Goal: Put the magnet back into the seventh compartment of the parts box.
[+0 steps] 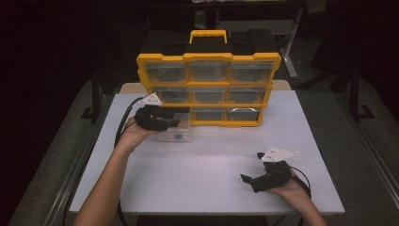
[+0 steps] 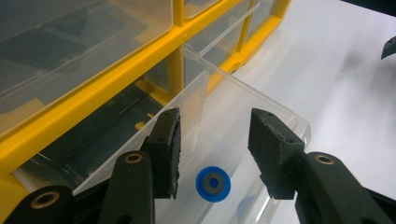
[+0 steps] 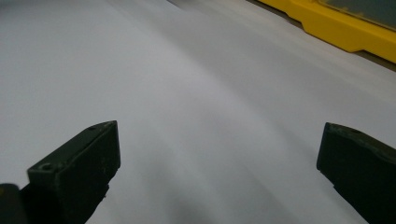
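My left claw (image 2: 212, 140), rubbery black pads parted, hovers released over the clear plastic drawer (image 2: 261, 107) pulled from the yellow organizer (image 1: 207, 89); a blue round washer (image 2: 213, 184) lies inside. My right claw (image 3: 219, 158) gapes above the smooth white table (image 3: 187, 84).

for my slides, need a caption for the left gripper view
Open left claw above a round blue washer in a clear plastic drawer pulled from the yellow organiser.

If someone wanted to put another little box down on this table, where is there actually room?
The widest bare stretch of the white table lies in the middle, between the clear drawer pulled out at the left and the right tool near the front edge. The strip right of the yellow organizer is also free. It is crowded at the back left, where the left tool hangs over the drawer.
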A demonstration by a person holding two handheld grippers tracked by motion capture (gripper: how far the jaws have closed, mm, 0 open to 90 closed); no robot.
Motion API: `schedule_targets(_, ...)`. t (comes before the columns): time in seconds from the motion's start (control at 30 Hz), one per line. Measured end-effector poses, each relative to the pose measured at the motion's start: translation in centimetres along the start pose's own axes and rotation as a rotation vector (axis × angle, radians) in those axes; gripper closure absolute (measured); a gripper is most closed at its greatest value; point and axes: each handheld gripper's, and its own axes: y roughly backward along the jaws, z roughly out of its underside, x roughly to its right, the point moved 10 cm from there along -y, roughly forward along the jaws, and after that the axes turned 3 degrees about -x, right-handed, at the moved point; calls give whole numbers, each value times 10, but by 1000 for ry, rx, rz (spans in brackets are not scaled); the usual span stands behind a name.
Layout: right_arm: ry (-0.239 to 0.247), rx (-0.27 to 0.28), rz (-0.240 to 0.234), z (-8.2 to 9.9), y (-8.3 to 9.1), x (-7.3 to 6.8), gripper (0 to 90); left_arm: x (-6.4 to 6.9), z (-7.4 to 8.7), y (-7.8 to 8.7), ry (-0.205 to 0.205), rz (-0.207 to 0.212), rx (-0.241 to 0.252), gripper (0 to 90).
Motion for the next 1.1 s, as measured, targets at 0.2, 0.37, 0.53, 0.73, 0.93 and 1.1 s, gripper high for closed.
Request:
schedule_targets(0.2,0,5,-3,-1,0,1,0,4,-1,7,-6,8,4,485)
schedule_targets(0.37,2,-1,-3,-1,-2,1,0,10,-2,14,-7,19,19,446)
schedule_targets(0.53,2,0,0,-1,-1,1,0,19,-2,24,-8,24,31,401)
schedule_targets(0.73,3,-3,-2,-1,-2,0,0,28,2,37,-13,21,36,343)
schedule_targets(0.93,9,0,-1,-2,-1,1,0,32,11,44,0,8,31,301)
schedule_targets(1.1,9,0,-1,-2,-1,1,0,33,22,49,12,0,27,253)
